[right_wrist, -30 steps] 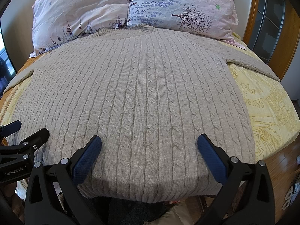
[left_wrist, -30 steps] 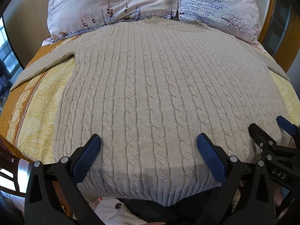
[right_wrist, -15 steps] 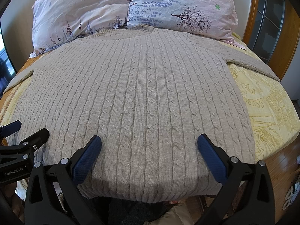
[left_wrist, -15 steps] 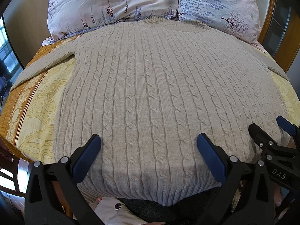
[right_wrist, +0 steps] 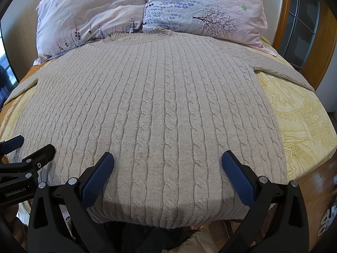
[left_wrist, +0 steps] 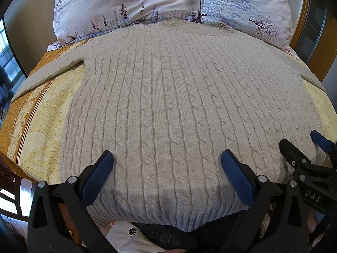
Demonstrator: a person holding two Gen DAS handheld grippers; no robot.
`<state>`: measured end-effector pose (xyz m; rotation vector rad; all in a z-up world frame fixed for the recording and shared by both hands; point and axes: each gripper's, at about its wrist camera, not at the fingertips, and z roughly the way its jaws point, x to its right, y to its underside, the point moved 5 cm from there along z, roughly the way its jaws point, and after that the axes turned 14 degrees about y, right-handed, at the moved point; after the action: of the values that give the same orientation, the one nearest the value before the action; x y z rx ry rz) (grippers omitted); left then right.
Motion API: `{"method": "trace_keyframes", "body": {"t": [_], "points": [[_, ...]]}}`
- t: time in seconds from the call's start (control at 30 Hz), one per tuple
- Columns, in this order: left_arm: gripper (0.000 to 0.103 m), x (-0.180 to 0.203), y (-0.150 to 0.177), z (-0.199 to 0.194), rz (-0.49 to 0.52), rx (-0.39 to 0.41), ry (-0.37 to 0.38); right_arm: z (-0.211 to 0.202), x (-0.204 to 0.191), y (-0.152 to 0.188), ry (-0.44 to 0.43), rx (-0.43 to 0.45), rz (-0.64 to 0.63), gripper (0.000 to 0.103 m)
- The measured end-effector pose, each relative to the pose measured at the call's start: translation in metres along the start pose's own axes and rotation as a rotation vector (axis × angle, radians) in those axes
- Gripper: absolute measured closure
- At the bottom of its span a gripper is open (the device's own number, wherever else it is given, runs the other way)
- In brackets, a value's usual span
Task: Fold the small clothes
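A beige cable-knit sweater [left_wrist: 179,97] [right_wrist: 160,105] lies flat and spread out on the bed, collar toward the pillows, hem at the near edge, sleeves stretched out to both sides. My left gripper [left_wrist: 166,160] hovers open over the hem's left half, blue pads wide apart, nothing between them. Over the hem's right half my right gripper [right_wrist: 167,160] is open too and holds nothing. Each gripper shows at the edge of the other's view: the right gripper [left_wrist: 303,143] and the left gripper [right_wrist: 31,145].
Two floral pillows [left_wrist: 130,6] [right_wrist: 202,6] rest against the head of the bed. A yellow patterned bedspread [left_wrist: 42,113] [right_wrist: 299,118] shows on both sides of the sweater. A wooden frame with glass panes [right_wrist: 301,27] stands at the right. A person's clothing [left_wrist: 130,236] is just below the hem.
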<state>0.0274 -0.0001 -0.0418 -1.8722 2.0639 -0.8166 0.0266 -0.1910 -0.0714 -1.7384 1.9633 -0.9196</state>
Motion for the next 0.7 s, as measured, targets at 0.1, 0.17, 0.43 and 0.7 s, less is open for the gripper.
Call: {"method": "trace_keyframes", "body": {"t": [0.1, 0.17, 0.43, 0.7], "points": [[0.002, 0.0001, 0.0, 0.0, 0.0, 0.0, 0.0, 0.0, 0.0, -0.0002, 0.0, 0.0, 0.0, 0.001], [0.002, 0.0, 0.0, 0.0, 0.0, 0.0, 0.0, -0.0001, 0.0001, -0.0003, 0.0, -0.001, 0.0, 0.001], [0.002, 0.0001, 0.0, 0.0, 0.0, -0.001, 0.0, -0.0014, -0.0012, -0.0005, 0.0, 0.0, 0.0, 0.001], [0.002, 0.0005, -0.0016, 0.0, 0.008, -0.024, 0.008, -0.002, -0.0063, -0.0039, -0.02, 0.01, -0.03, 0.001]]}}
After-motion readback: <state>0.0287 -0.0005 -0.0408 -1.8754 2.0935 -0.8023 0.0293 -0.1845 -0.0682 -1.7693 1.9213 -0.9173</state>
